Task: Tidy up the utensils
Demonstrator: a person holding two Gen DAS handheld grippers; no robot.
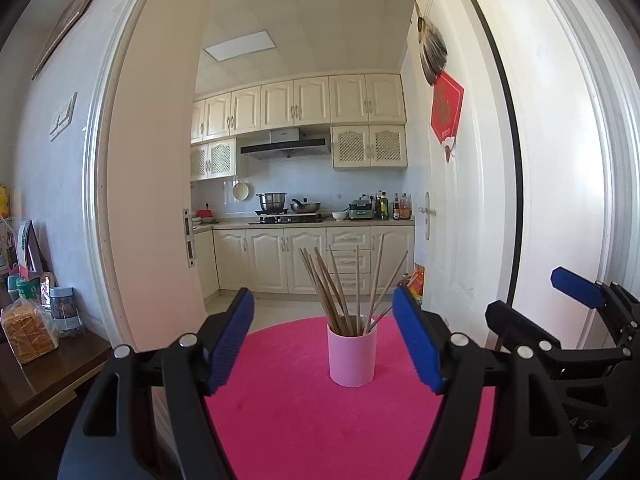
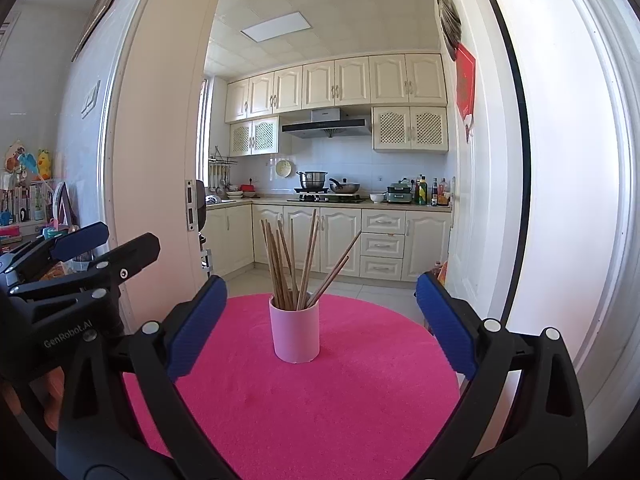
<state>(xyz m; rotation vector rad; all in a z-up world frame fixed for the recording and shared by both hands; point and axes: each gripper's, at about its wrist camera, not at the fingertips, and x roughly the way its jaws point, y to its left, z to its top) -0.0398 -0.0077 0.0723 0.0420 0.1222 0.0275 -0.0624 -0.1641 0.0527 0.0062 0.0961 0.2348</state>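
Note:
A pink cup (image 1: pixel 352 354) stands upright on a round magenta table (image 1: pixel 280 408). Several wooden chopsticks (image 1: pixel 340 288) stand in it, fanned outward. My left gripper (image 1: pixel 324 344) is open and empty, its blue pads either side of the cup, nearer to me than it. In the right wrist view the same cup (image 2: pixel 295 334) with chopsticks (image 2: pixel 296 260) stands on the table (image 2: pixel 320 400). My right gripper (image 2: pixel 320 328) is open and empty, back from the cup. The right gripper shows at the right of the left wrist view (image 1: pixel 536 300), the left gripper at the left of the right wrist view (image 2: pixel 104 244).
A dark wooden side table (image 1: pixel 48 376) at the left holds a bread bag (image 1: pixel 28 332) and a jar (image 1: pixel 64 308). White door frames flank the table. Behind it a kitchen with cabinets and a stove (image 2: pixel 332 196).

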